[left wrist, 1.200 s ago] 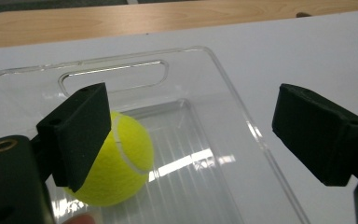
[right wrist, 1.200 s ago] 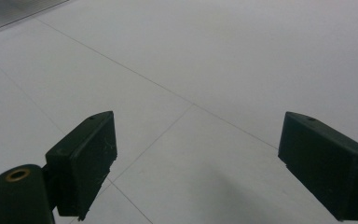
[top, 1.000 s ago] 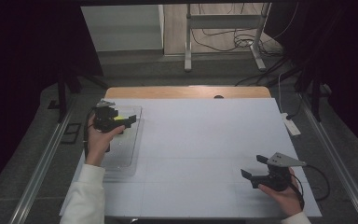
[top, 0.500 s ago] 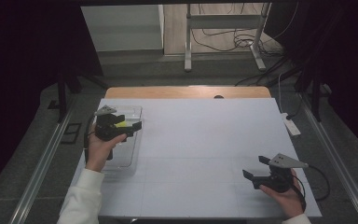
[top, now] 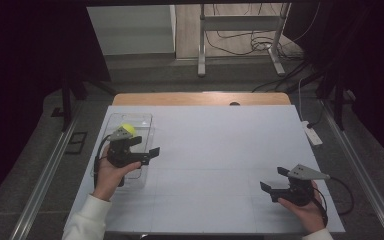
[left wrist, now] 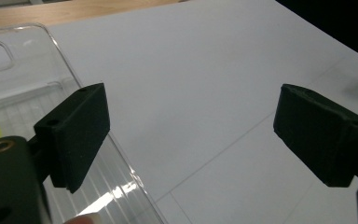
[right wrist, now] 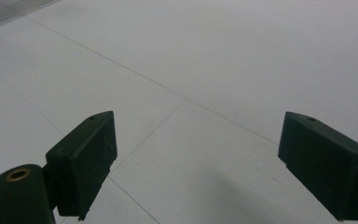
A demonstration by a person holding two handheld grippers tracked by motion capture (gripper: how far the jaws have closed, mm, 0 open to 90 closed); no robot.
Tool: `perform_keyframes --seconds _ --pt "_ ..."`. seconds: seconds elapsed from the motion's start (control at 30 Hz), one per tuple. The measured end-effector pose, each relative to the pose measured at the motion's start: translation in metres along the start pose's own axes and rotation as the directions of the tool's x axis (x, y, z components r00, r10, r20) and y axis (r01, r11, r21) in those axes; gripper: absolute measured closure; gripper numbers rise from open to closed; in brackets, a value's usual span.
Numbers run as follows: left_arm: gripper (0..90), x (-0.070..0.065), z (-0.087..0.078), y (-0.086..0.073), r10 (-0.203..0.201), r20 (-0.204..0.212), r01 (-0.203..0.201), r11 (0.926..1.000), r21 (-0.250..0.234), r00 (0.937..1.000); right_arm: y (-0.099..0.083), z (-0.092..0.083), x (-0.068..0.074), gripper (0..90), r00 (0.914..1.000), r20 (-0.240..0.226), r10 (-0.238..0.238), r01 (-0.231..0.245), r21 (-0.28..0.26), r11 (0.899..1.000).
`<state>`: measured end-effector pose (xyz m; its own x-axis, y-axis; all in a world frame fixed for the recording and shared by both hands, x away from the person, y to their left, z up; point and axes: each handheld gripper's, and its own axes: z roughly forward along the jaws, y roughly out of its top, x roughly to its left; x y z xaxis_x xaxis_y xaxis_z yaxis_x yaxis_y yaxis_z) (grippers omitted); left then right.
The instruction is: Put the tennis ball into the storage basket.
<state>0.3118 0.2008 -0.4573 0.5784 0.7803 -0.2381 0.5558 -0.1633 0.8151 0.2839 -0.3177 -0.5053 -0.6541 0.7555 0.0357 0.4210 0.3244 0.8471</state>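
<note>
Now we see yellow ball in clear tray, just behind left gripper; fingers wide, just opening, empty. Right gripper far across counter, fingers wide, empty.

A lab-like recording room: dark curtains, loose floor cables, white-covered table.
</note>
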Motion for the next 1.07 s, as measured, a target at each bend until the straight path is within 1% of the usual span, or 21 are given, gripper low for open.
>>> perform_keyframes --seconds 0.13,0.27,0.43,0.57,0.7,0.9,1.07 --pt "12.0 -0.005 -0.001 -0.009 -0.003 0.02 0.002 1.0 0.006 0.9998 0.0 0.0 0.0 12.0 1.0 0.002 -0.002 0.002 0.002 1.0" --pt "11.9 -0.008 -0.003 -0.015 0.001 0.023 -0.002 1.0 0.005 0.9997 -0.001 0.0 0.0 12.0 1.0 0.0 0.0 0.0 0.001 1.0" --pt "12.0 -0.014 -0.008 -0.028 -0.002 0.04 0.002 1.0 0.003 0.9992 -0.001 -0.001 0.0 12.0 1.0 0.0 0.004 -0.004 0.003 1.0" --pt "12.3 -0.017 -0.012 -0.038 0.013 0.042 -0.013 0.9999 0.001 0.999 -0.001 -0.002 -0.001 12.0 1.0 0.0 0.005 -0.005 0.002 1.0" --pt "12.3 -0.018 -0.013 -0.042 0.017 0.04 -0.017 0.9999 -0.001 0.9991 -0.001 -0.002 -0.002 12.0 0.9999 -0.003 0.012 -0.012 -0.001 1.0" --pt "12.3 -0.017 -0.014 -0.043 0.025 0.034 -0.024 0.9997 -0.005 0.9991 -0.002 -0.002 -0.002 12.0 0.9999 -0.003 0.014 -0.014 -0.002 1.0" --pt "12.3 -0.017 -0.012 -0.043 0.032 0.038 -0.032 0.9995 -0.004 0.9987 -0.003 -0.003 -0.003 11.5 0.9999 0.006 0.012 -0.012 -0.008 1.0"
